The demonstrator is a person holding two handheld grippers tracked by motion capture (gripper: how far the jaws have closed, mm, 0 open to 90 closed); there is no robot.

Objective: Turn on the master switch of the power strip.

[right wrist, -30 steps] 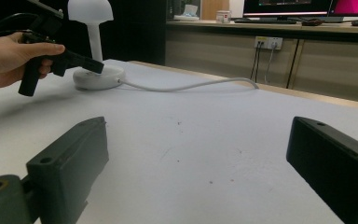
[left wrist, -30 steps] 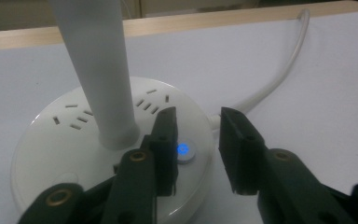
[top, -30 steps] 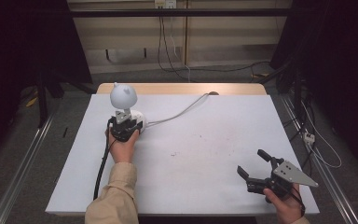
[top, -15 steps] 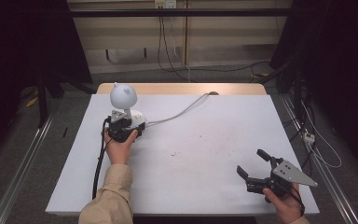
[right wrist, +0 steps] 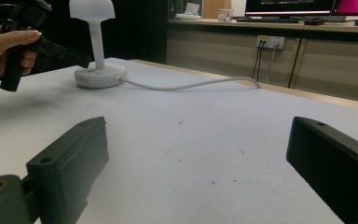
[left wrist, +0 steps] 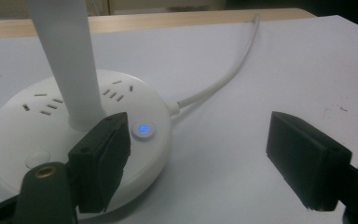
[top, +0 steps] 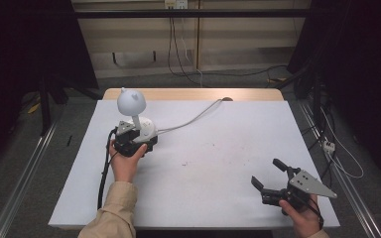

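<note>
Left gripper [top: 140,140] at lamp [top: 131,101] near surface's [top: 218,163] far left corner, fingers apart, one over the base beside lit button [left wrist: 143,130], likely to press; right gripper [top: 274,182] idle, fingers apart, near right corner.

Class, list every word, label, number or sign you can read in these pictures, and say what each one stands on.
No words or numbers are readable.
Glowing blue power symbol, no letters: on the small round button of the round white plastic lamp base.
Distant monitor screens in the right gripper view: too blurred to read.
</note>
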